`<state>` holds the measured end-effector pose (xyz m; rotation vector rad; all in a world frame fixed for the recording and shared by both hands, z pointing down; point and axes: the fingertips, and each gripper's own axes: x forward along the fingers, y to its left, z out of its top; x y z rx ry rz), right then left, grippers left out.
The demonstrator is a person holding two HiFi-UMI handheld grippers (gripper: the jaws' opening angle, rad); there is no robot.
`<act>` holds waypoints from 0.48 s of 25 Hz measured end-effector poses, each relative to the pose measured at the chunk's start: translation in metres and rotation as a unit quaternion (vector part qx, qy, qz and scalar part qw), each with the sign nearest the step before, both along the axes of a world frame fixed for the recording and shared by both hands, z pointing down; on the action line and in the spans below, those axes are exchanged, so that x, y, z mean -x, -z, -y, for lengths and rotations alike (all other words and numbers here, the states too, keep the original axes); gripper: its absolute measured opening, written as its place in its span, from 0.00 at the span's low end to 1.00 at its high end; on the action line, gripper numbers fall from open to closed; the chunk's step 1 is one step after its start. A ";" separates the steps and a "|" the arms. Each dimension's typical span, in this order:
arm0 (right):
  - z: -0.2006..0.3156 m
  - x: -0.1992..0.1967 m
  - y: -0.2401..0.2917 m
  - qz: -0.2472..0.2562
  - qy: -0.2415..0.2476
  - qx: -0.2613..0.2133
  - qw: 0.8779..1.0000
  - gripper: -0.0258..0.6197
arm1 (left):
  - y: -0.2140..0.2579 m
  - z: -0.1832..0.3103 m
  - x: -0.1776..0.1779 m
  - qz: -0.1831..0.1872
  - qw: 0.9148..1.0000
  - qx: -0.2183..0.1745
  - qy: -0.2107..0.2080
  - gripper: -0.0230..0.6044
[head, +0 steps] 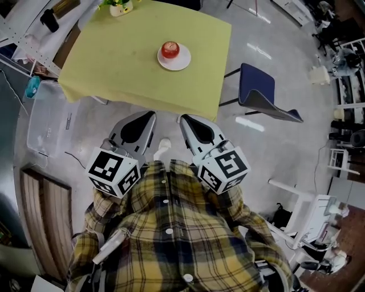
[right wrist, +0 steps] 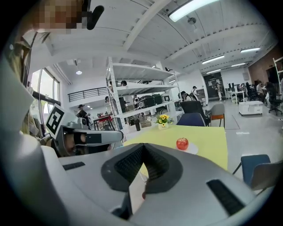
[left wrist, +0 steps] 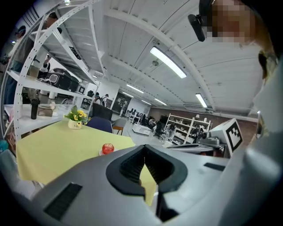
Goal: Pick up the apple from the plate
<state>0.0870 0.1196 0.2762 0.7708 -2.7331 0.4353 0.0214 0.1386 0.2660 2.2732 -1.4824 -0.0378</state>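
A red apple (head: 170,49) sits on a small white plate (head: 184,61) toward the far right of the yellow-covered table (head: 114,63). Both grippers are held side by side in front of the person's plaid shirt, short of the table's near edge. My left gripper (head: 150,114) and my right gripper (head: 183,118) both point at the table, jaws shut with nothing in them. In the left gripper view the apple (left wrist: 108,148) lies well beyond the shut left gripper (left wrist: 144,160). The right gripper view shows the apple (right wrist: 182,143) and plate (right wrist: 193,150) far past the shut right gripper (right wrist: 144,160).
A blue chair (head: 262,94) stands right of the table. A small flower pot (head: 121,7) sits at the table's far edge. A clear plastic bin (head: 48,117) lies on the floor at left beside white shelving (left wrist: 53,48). White racks (head: 319,217) stand at right.
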 end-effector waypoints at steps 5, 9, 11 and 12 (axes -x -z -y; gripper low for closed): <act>0.034 -0.009 -0.006 -0.014 0.018 -0.001 1.000 0.04 | 0.001 0.034 -0.009 -0.002 1.000 -0.004 0.014 0.05; 0.051 -0.013 -0.011 -0.020 0.026 0.000 0.999 0.04 | -0.003 0.050 -0.014 -0.004 1.000 -0.002 0.021 0.05; 0.055 -0.013 -0.013 -0.023 0.028 0.004 0.999 0.04 | -0.006 0.055 -0.015 -0.006 1.000 0.000 0.023 0.05; 0.057 -0.012 -0.015 -0.025 0.029 0.006 0.999 0.04 | -0.008 0.058 -0.013 -0.007 1.000 0.002 0.024 0.05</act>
